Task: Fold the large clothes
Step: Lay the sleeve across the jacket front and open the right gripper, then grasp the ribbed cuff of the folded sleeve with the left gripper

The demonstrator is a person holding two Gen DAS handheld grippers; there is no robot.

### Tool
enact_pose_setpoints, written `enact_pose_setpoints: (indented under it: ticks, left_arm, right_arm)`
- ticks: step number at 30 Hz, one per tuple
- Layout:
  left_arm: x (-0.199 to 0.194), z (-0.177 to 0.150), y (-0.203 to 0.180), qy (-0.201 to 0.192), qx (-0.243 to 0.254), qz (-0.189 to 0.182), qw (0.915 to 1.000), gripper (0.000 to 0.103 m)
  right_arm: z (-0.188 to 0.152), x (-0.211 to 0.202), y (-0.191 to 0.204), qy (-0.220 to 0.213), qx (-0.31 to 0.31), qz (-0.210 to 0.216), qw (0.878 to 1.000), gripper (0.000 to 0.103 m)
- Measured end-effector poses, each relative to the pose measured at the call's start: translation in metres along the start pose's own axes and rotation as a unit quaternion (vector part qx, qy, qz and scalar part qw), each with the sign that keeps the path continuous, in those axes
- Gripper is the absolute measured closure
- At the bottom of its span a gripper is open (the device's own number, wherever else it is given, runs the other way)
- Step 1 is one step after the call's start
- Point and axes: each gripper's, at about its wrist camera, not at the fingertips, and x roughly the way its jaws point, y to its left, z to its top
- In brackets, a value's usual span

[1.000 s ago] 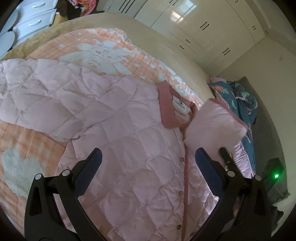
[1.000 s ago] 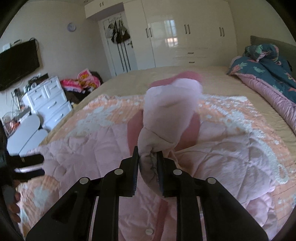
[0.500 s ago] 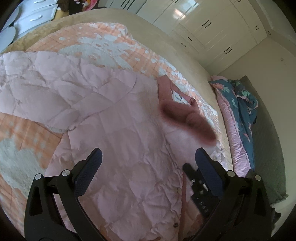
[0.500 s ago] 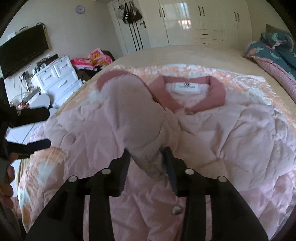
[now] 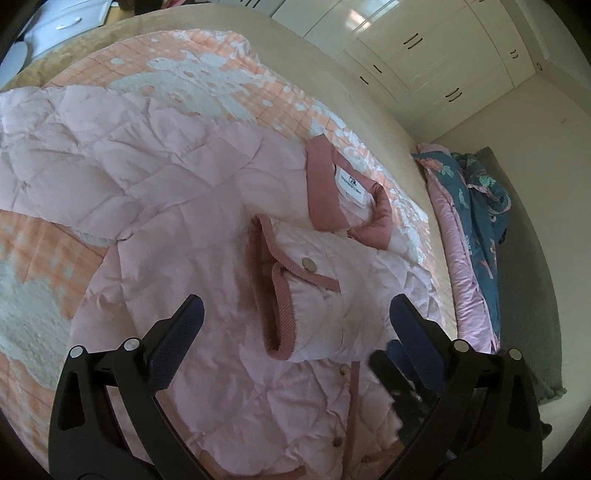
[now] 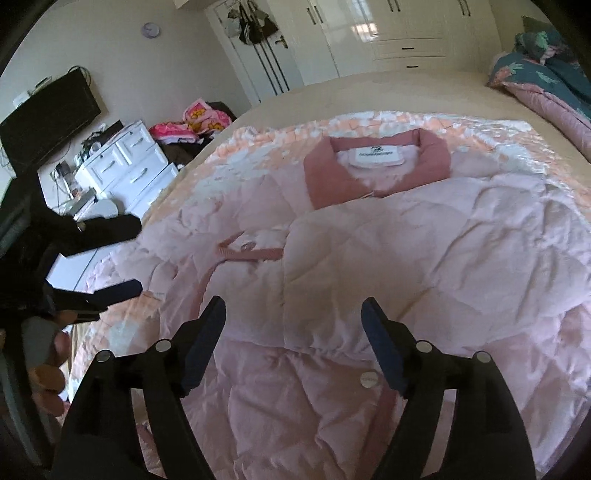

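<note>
Far to your left a white dresser (image 6: pixel 125 166) stands against the wall under a dark television (image 6: pixel 48 122), with bright clothes (image 6: pixel 188 123) heaped beside it. Your left gripper (image 5: pixel 293 325) hovers over the bed with its jaws spread wide and nothing between them; your left hand (image 6: pixel 46 354) shows at the edge of the right camera. Under both grippers the pink quilted jacket (image 5: pixel 173 236) lies flat on the peach blanket (image 5: pixel 207 77), collar (image 6: pixel 376 166) toward the wardrobe (image 6: pixel 388 33). Its one sleeve (image 5: pixel 74 155) stretches out to the left, unfolded. The other sleeve (image 5: pixel 325 295) is folded across the chest, its ribbed cuff (image 5: pixel 275 295) lying near the middle of the jacket just below the collar. Your right gripper (image 6: pixel 293 343) sits above the jacket's front with its jaws opening; the fabric lies under them, but the pads press on nothing. Over on the right, a dark floral quilt (image 6: pixel 546 77) is bunched along the bed's edge
</note>
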Motion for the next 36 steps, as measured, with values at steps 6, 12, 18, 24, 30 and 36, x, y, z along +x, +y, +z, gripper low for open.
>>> enact_pose_setpoints:
  ticks: [6, 12, 18, 24, 30, 36]
  left_arm:
    - [0.010, -0.006, 0.000, 0.016, -0.013, -0.003, 0.9998, 0.009]
    - [0.023, -0.012, -0.002, 0.032, -0.026, -0.022, 0.9989, 0.009]
    - [0.047, -0.016, -0.001, 0.054, -0.046, -0.035, 0.9969, 0.009]
    - [0.072, -0.022, -0.004, 0.069, -0.048, -0.035, 0.9958, 0.013]
    - [0.084, -0.031, -0.017, 0.048, 0.007, -0.017, 0.9987, 0.080]
    - [0.063, -0.025, -0.033, 0.010, 0.035, -0.067, 0.9971, 0.091]
  right_arm:
    - [0.003, -0.028, -0.017, -0.021, 0.004, -0.034, 0.999, 0.022]
    - [0.005, -0.054, -0.048, -0.040, 0.034, -0.064, 0.997, 0.022]
    - [0.006, -0.076, -0.074, -0.062, 0.066, -0.081, 0.993, 0.020]
    - [0.001, -0.088, -0.095, -0.070, 0.088, -0.102, 0.988, 0.020]
    - [-0.013, -0.094, -0.119, -0.066, 0.123, -0.133, 0.981, 0.020]
    - [-0.030, -0.104, -0.143, -0.059, 0.158, -0.146, 0.975, 0.020]
